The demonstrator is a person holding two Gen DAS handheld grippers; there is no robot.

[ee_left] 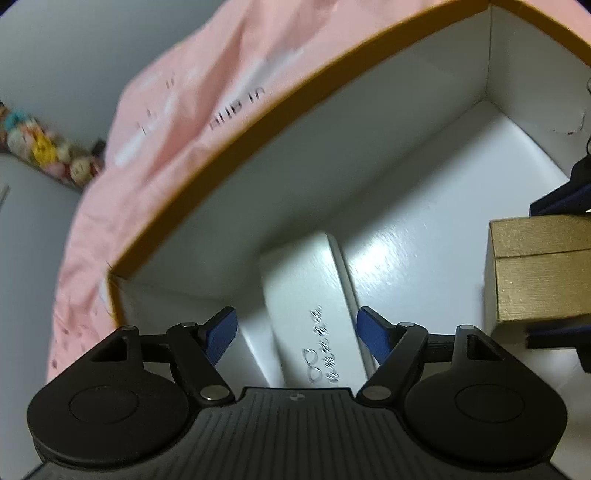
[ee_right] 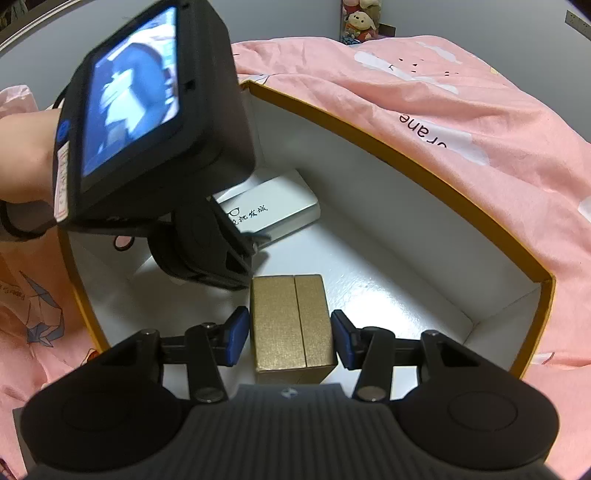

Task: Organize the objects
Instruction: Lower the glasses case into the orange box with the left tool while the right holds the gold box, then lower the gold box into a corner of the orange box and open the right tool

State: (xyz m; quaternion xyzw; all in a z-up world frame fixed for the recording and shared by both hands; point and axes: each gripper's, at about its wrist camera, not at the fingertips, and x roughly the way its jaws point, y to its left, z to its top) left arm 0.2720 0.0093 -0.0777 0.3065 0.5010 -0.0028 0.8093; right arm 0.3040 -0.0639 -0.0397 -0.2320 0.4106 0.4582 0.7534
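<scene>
Right hand-held gripper (ee_right: 289, 338): we see its blue pads (ee_right: 236, 334) on both sides of the gold box (ee_right: 290, 325). A thin gap shows at each side, so we judge the pads are set around it at half width, not pressing.
Gold box: it stands on the floor of the big box (ee_right: 406, 273), near the front wall. It looks like stiff card with a seam down the top, probably light. The textured skin should give good friction. We would take it on the two long side faces, low, and not across the seam, which may be a lid line.
Left hand-held gripper (ee_left: 297, 334): its jaws are wide, with nothing pressed between them. The white case (ee_left: 314, 306) lies just under the opening.
White case: it lies flat on the big box floor near the left wall, with dark writing on top. It looks hard and smooth, so maybe slippery. We would grip across its narrow width, near the middle.
Room inside: bare white floor is free between the case and the far right corner. The two grippers are close together, so they could bump.
Edges: the orange rim (ee_right: 424, 155) stands high all around, so things must be lifted over it.
Far: a pink sheet (ee_right: 461, 92) on the bed carries the big box; soft toys (ee_right: 360, 22) are at the wall.
</scene>
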